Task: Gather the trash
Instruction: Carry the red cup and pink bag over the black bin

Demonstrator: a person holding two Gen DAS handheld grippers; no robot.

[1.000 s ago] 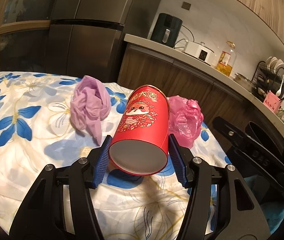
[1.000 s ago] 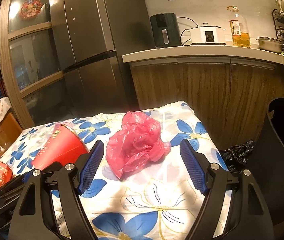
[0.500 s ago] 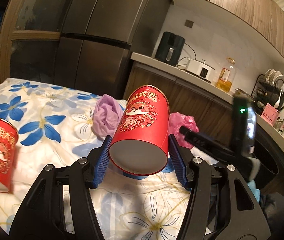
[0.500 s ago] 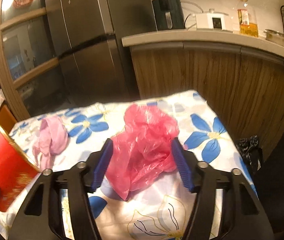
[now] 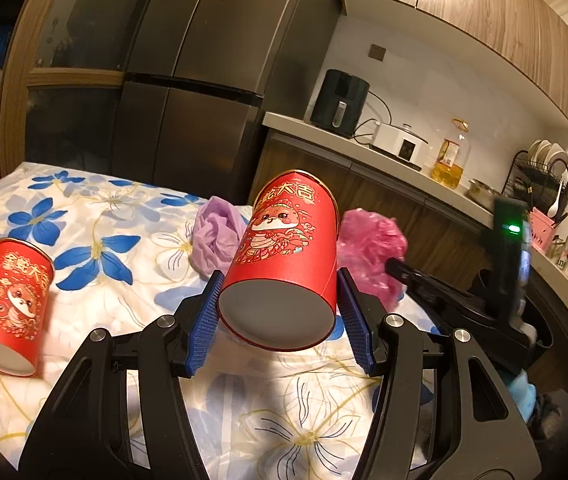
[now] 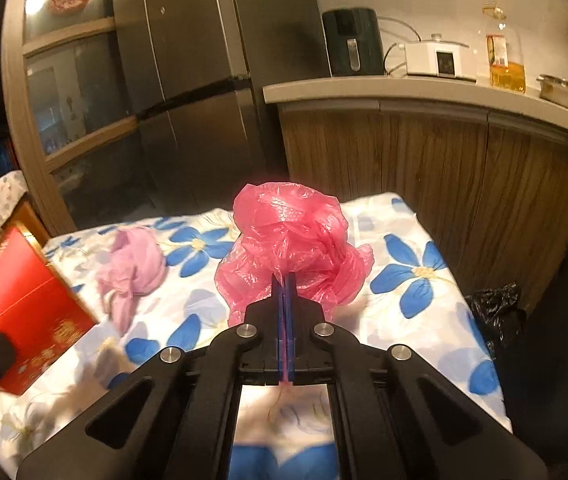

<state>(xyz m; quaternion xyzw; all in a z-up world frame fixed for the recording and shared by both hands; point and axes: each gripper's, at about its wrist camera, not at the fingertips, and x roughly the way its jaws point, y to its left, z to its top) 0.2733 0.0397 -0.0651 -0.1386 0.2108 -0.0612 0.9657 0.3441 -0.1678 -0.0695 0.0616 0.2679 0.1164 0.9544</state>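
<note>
Right wrist: crumpled, translucent pink bag [image 6: 289, 240] pinched between fingers [image 6: 279, 300].

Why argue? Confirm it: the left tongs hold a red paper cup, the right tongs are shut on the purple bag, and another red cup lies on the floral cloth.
One error. The right tongs are shut on the pink bag, as the right wrist view shows; the purple bag lies loose on the floral cloth. The left tongs do hold a red paper cup, and another red cup lies there.
</note>
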